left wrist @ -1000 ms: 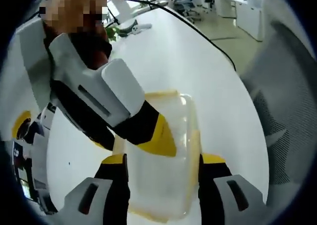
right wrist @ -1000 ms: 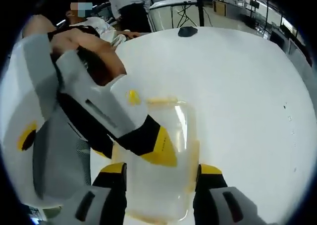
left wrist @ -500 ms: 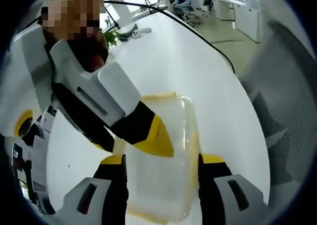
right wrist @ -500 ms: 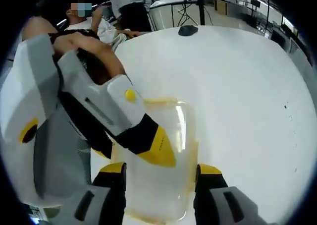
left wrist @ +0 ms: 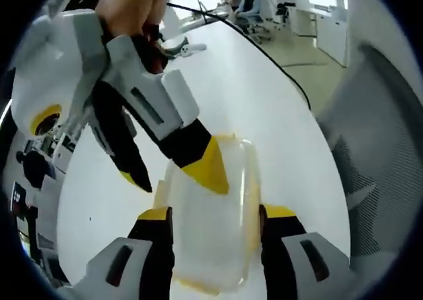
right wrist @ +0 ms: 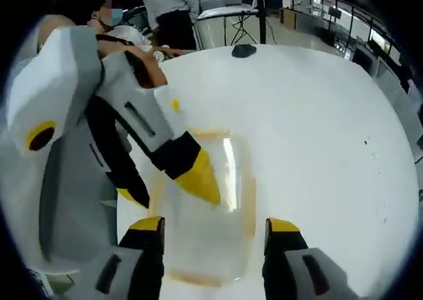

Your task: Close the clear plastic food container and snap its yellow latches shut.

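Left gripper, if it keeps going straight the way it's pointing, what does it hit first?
Probably the clear plastic food container, lying between the open left gripper jaws, with the right gripper's yellow fingertip pressing its lid.

Both views close above, looking down on container point(left wrist: 210, 227), table point(right wrist: 317, 128) shared

Container point(left wrist: 208, 227) on table point(left wrist: 264, 108), between grippers

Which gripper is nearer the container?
Left, narrowly: the left gripper has its jaws hugging the container on both sides. The right gripper straddles it with gaps each side, one fingertip over its top in the left gripper view.
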### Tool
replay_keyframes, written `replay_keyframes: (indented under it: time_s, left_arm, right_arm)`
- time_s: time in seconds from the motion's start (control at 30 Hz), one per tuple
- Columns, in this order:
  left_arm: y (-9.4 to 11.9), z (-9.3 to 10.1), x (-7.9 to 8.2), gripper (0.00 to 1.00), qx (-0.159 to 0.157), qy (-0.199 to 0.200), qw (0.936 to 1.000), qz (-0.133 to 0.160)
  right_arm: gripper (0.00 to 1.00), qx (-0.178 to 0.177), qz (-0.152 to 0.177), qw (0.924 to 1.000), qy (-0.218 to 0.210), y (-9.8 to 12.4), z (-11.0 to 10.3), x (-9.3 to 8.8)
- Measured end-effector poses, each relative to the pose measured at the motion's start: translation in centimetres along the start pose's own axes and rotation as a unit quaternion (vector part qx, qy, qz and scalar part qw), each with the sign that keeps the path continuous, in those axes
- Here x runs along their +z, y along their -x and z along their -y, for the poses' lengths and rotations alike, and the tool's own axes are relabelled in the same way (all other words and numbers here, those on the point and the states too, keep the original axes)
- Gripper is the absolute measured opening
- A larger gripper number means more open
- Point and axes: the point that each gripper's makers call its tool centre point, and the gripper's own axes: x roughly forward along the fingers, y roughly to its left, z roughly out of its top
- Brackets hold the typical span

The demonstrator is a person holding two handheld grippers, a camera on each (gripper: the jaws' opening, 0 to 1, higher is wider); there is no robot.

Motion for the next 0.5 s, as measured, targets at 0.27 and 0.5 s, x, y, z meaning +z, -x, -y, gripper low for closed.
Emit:
replay_keyframes:
  time_s: [0.27, 0.5]
  left_arm:
    - [1.3, -1.6, -1.4, 0.63, -0.04, 0.042, 0.9983, -0.012]
    - [2.0, -2.5, -2.6, 0.68, -0.071, 0.029, 0.9967, -0.028]
  right_arm:
    - [0.71, -0.017, 0.031, 0.9994, 0.001, 0.7, -1.3, 0.1]
    - [0.73, -0.03, 0.019, 0.9993, 0.01, 0.5, -2.3, -1.7]
